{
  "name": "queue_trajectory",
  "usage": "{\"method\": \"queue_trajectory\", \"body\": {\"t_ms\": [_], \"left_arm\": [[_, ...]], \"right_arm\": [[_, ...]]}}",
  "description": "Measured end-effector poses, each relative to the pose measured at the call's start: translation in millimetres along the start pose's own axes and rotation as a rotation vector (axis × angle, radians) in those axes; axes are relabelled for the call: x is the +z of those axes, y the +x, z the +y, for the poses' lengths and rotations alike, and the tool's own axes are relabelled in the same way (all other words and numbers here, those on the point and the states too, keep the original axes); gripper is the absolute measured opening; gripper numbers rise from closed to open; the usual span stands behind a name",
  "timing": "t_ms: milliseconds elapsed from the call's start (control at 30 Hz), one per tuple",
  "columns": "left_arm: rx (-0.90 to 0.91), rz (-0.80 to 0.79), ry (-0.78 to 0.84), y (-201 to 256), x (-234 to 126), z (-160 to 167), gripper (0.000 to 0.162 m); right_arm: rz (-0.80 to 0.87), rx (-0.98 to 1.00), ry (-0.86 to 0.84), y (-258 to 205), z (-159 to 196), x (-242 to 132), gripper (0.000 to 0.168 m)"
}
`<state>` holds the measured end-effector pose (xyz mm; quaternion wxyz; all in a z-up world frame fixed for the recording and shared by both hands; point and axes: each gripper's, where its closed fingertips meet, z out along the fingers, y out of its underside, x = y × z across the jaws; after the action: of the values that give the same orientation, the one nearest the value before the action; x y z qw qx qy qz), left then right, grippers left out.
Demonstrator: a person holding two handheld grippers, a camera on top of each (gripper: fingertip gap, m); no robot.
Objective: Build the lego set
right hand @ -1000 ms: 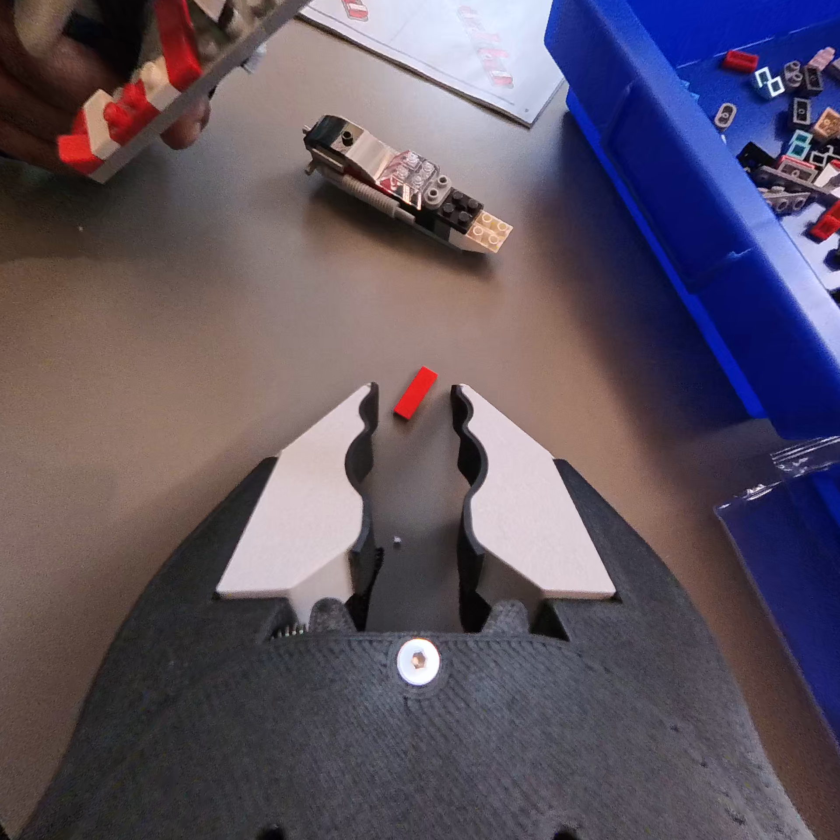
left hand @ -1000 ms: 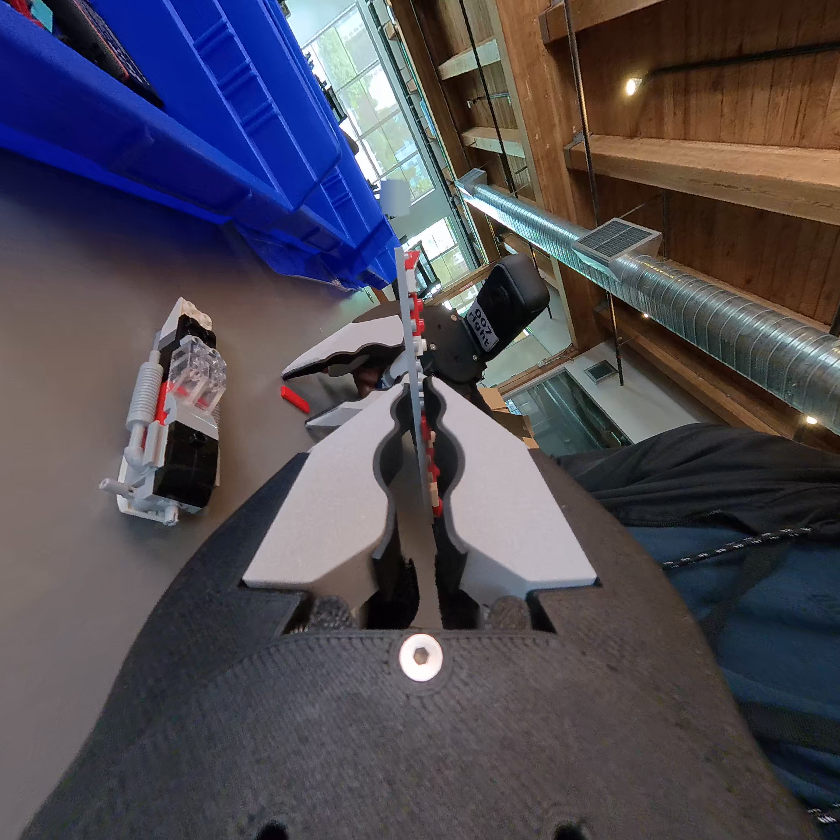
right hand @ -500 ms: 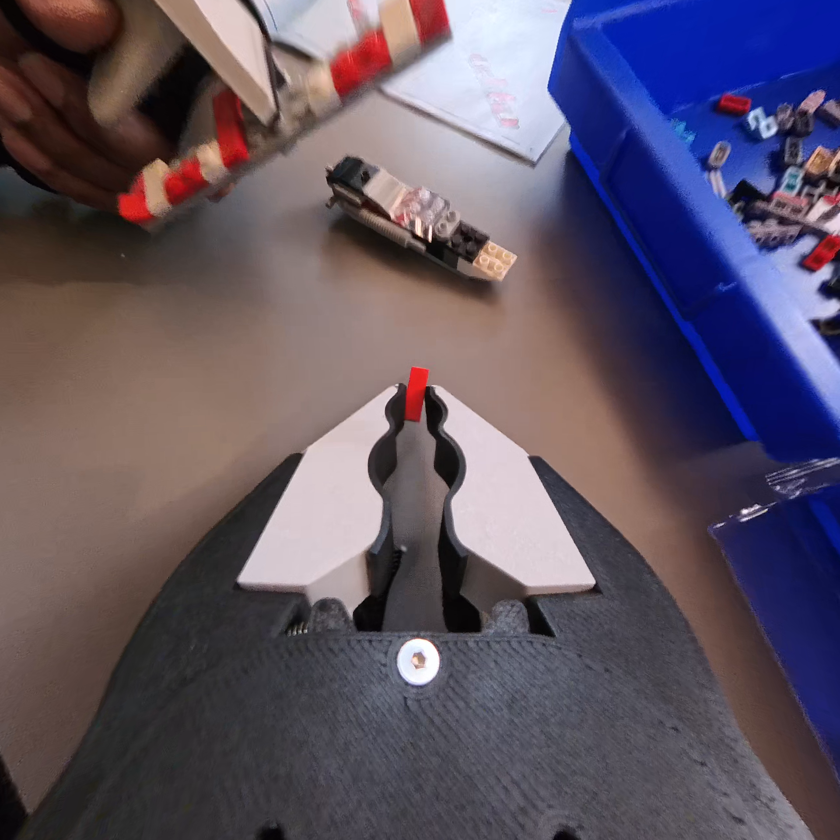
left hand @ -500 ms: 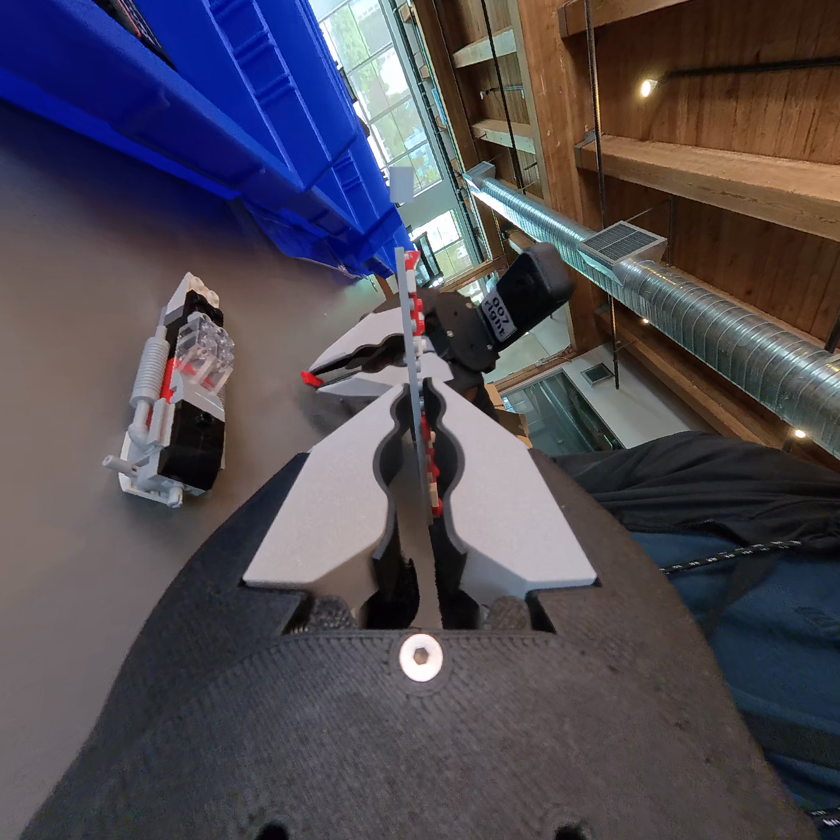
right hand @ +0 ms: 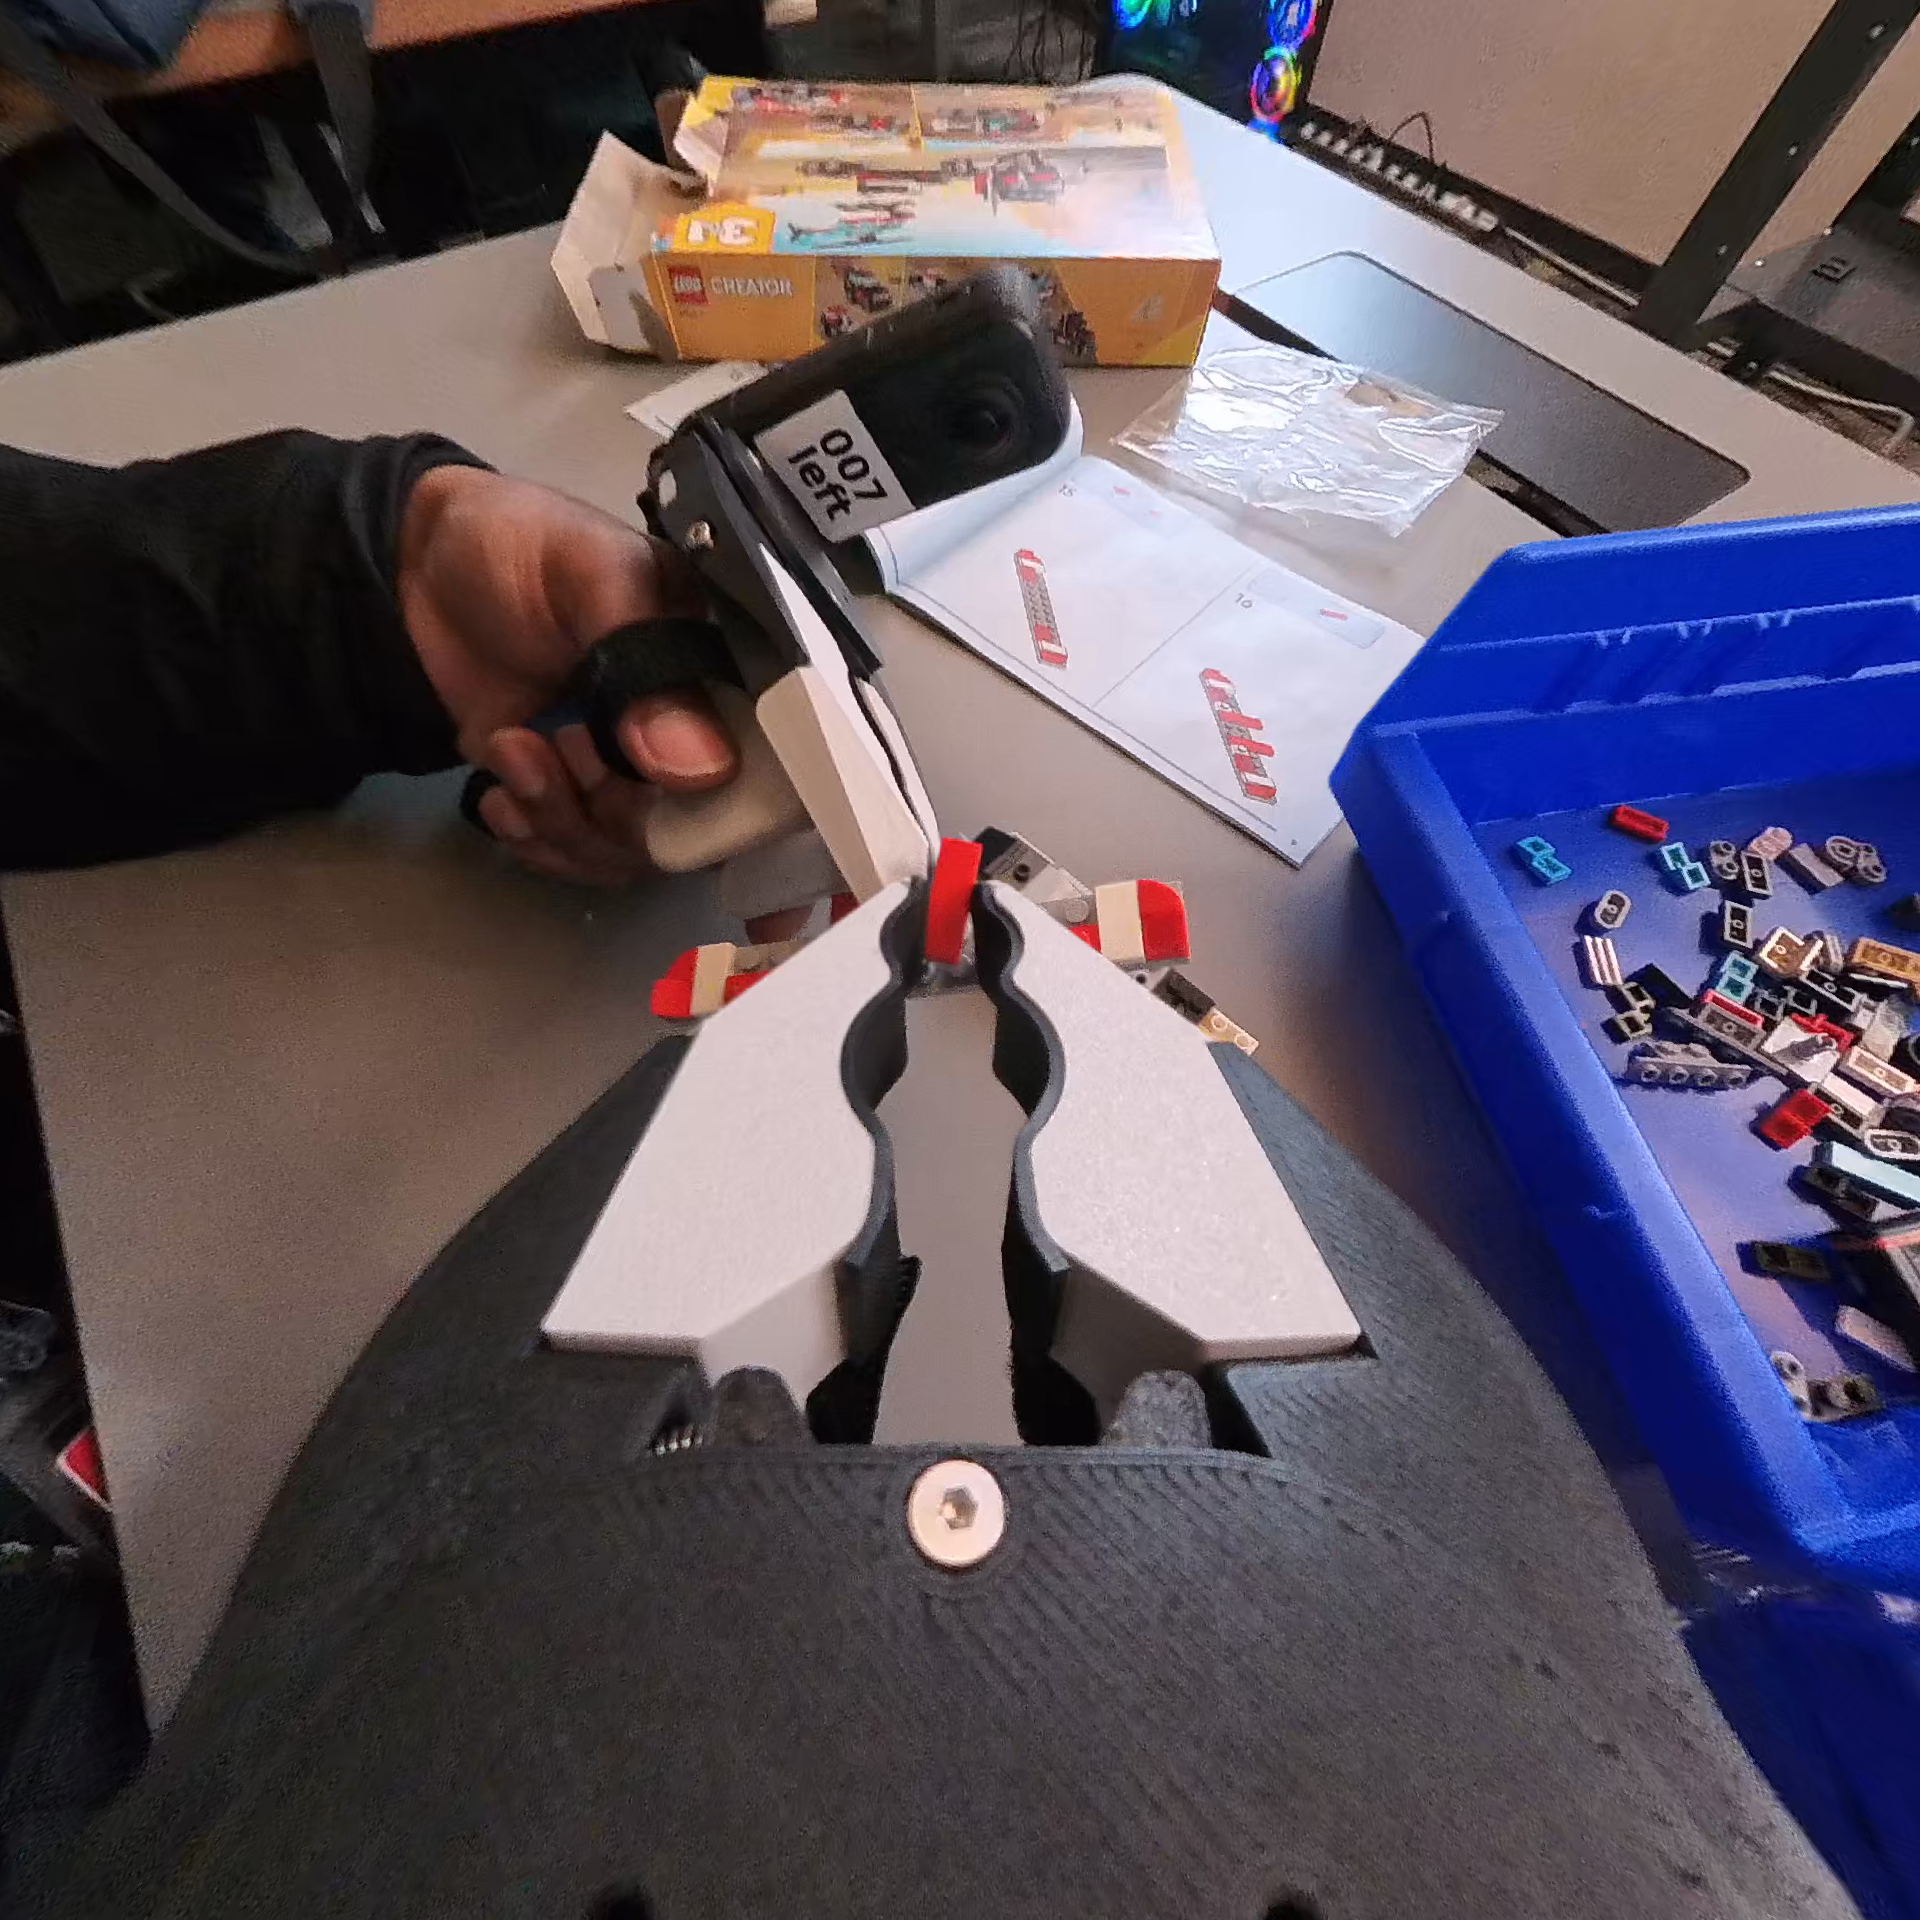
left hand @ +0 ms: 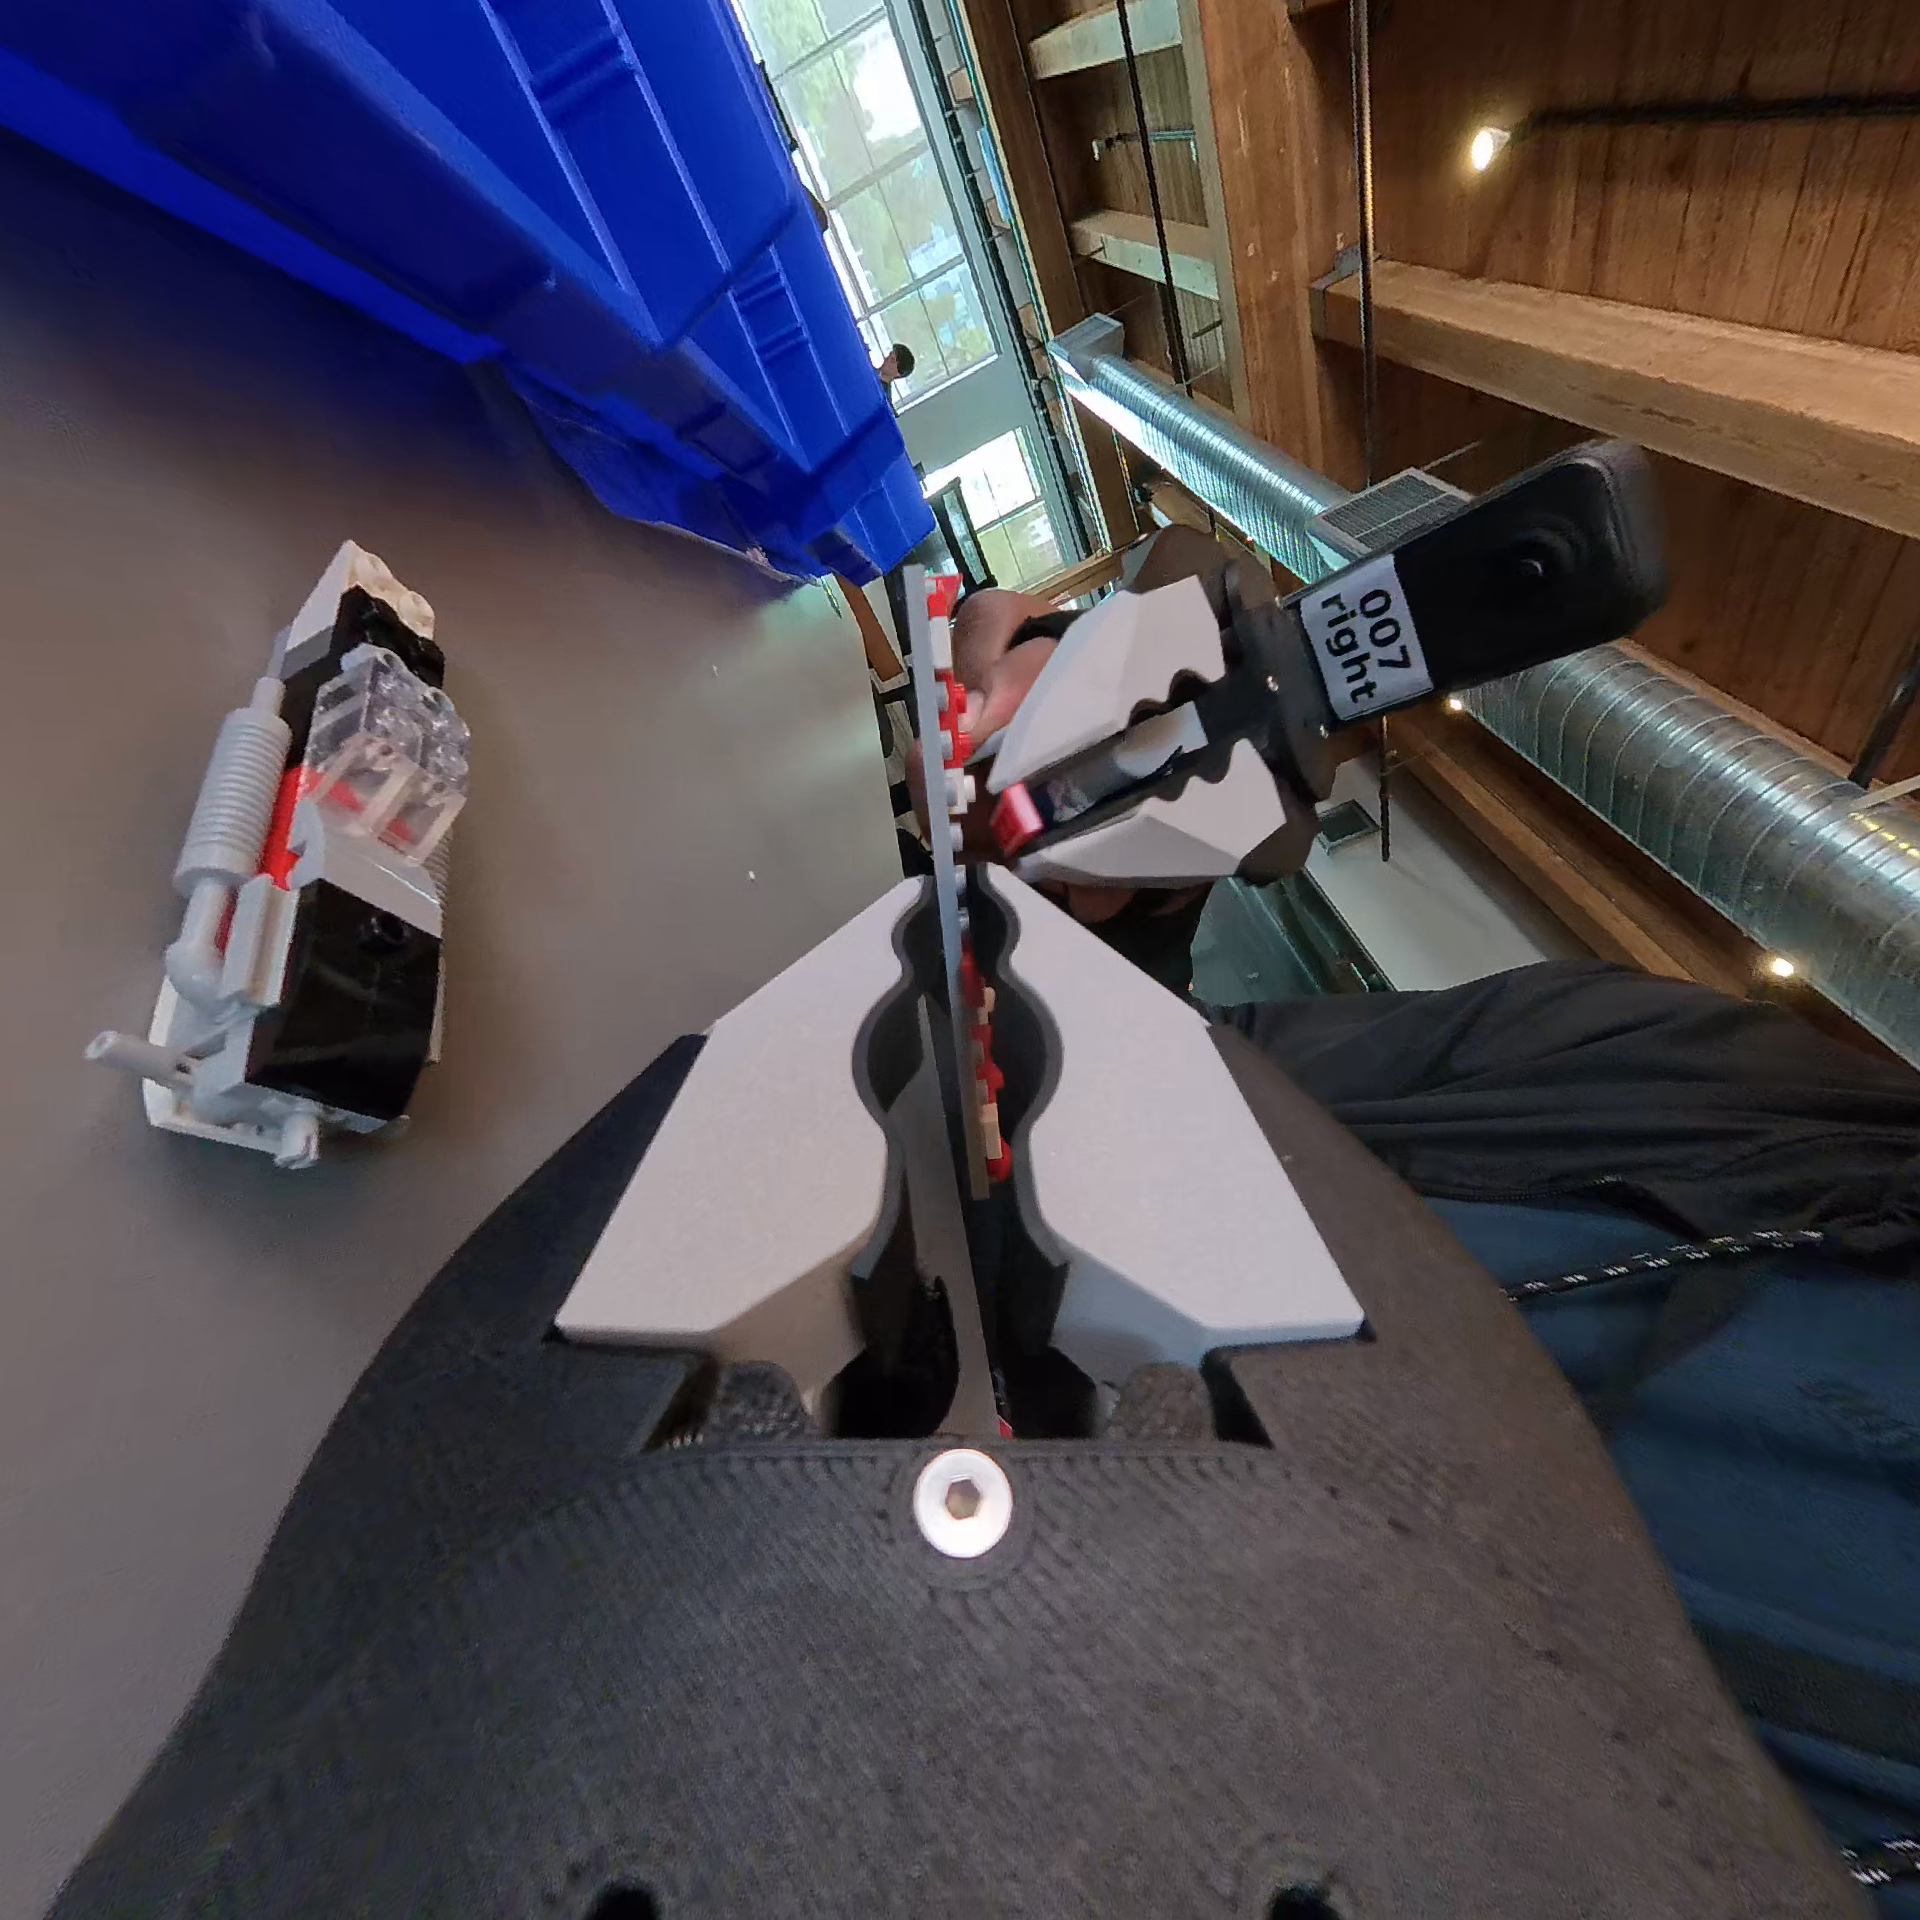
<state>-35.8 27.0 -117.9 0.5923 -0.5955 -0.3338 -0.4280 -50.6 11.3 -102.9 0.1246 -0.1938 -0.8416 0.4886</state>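
My left gripper is shut on a long grey plate with red and white bricks, seen edge-on in the left wrist view. My right gripper is shut on a small red tile and holds it right against that plate's studded side. The plate's red-and-white ends stick out either side of my fingers. In the left wrist view the right gripper comes in from the right with the red tile. A hand holds the left gripper.
A small black, grey and clear vehicle sub-assembly lies on the grey table. A blue bin with several loose pieces stands at the right. An instruction booklet, a plastic bag and the set's box lie behind. The tips of both grippers are at nearly the same place.
My right gripper has shut on the red tile, lifted it off the table and brought it up to the plate. My left gripper has kept hold of the plate.
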Motion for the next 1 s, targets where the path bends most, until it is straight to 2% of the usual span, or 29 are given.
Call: {"method": "queue_trajectory", "body": {"t_ms": [767, 1000], "left_arm": [[0.013, -0.014, -0.013, 0, 1, 2, 0.005], [0.004, 0.009, 0.012, 3, -2, -3, 0.004]], "right_arm": [[-0.019, 0.014, 0.016, 0, 5, -1, 0.013], [-0.009, 0.161, 0.162, 12, -8, -24, 0.023]]}}
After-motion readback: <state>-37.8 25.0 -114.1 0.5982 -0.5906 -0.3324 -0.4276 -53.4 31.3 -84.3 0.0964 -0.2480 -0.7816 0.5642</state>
